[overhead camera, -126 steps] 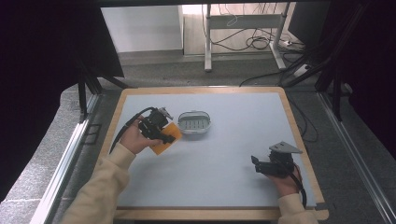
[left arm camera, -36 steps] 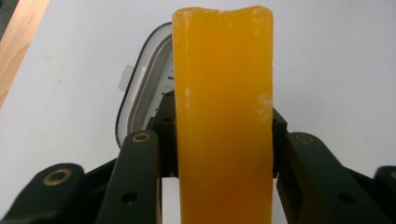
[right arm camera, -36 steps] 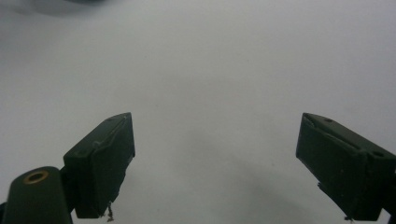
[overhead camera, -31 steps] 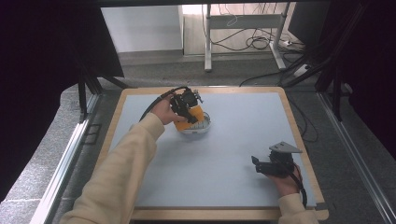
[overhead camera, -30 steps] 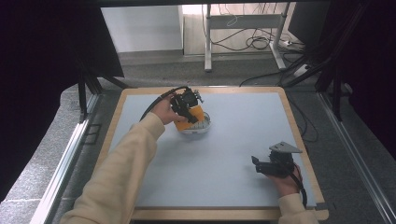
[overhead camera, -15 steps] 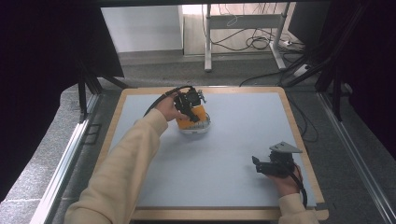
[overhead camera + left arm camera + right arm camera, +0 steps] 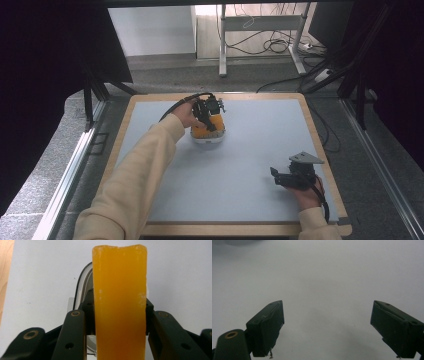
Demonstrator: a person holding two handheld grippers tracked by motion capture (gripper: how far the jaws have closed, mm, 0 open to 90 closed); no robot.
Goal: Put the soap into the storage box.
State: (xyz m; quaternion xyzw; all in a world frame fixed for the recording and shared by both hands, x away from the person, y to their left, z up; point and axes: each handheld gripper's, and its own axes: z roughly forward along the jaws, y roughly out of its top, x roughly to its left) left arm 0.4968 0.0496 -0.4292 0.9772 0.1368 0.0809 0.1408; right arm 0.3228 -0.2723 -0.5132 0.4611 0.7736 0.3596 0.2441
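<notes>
Over grey table [image 7: 240, 165], left gripper [image 7: 209, 114] clamps orange block [image 7: 119, 302], hiding dish [image 7: 83, 286]; right gripper [image 7: 327, 325] gapes empty.

High view looks forward and down over my table [image 7: 250, 165]. Left gripper view sits close above the bar [image 7: 119, 302], also seen at 11 o'clock. Right gripper view faces bare tabletop, near.
</notes>
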